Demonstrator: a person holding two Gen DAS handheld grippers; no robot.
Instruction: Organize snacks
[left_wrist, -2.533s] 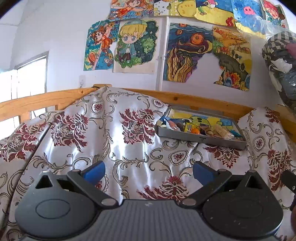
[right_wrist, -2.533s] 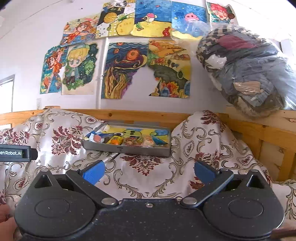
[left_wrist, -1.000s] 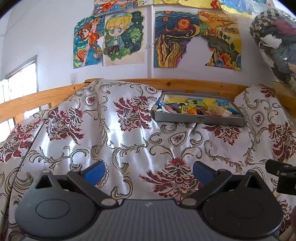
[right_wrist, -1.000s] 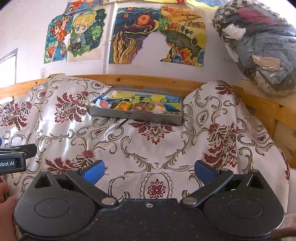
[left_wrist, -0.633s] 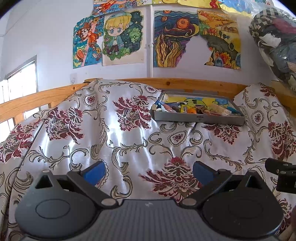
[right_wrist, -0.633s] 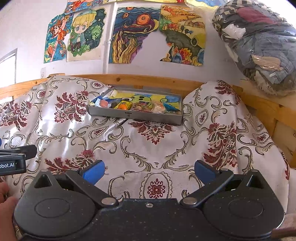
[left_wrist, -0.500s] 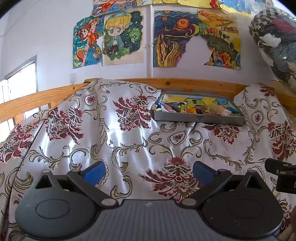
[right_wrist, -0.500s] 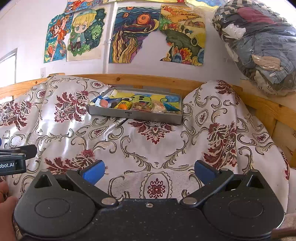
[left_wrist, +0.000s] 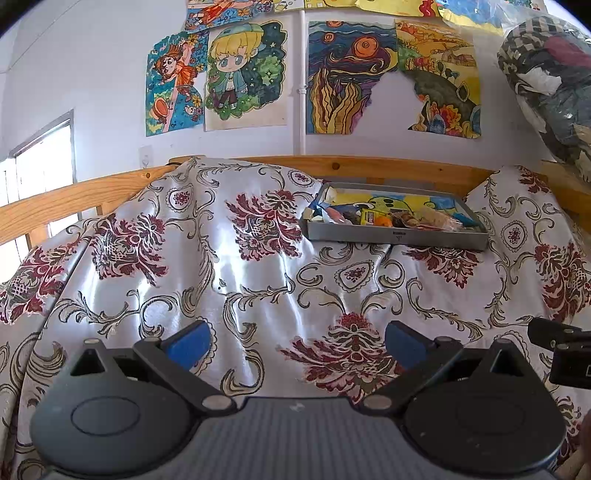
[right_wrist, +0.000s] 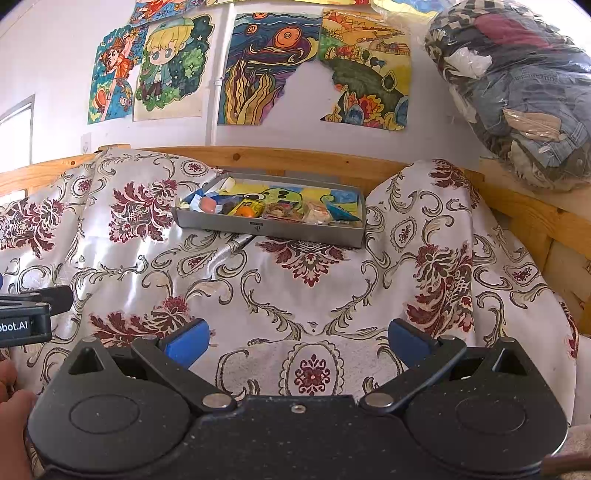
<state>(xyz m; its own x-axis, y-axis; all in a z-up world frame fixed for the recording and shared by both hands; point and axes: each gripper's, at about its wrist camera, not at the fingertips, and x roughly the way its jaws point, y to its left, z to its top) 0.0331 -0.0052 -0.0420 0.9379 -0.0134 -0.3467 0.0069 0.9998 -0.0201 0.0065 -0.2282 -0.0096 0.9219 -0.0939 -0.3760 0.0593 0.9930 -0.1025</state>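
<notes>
Hovering low over the flowery cloth (left_wrist: 258, 280), left hand-held gripper (left_wrist: 295, 341) with blue fingers (left_wrist: 186, 343) spread wide apart and nothing between them. Same for the right hand-held gripper (right_wrist: 297, 341): blue fingers (right_wrist: 184, 341) far apart, holding nothing. Both well apart from the grey tin tray (right_wrist: 269, 227), far back on the cloth, just in front of the wooden rail (right_wrist: 295, 157). Lying inside the tray, a row of little snacks (right_wrist: 258, 210) in bright wrappers, orange, yellow, blue and tan, bunched along the near wall. Too small to tell what each snack is. Behind the rail, a white wall with colourful drawings (right_wrist: 273, 70) stuck on it. Up on the right, a big clear bag of clothes (right_wrist: 517, 85). Peeking in at the lower left of the right wrist view, part of a hand (right_wrist: 11, 417).
</notes>
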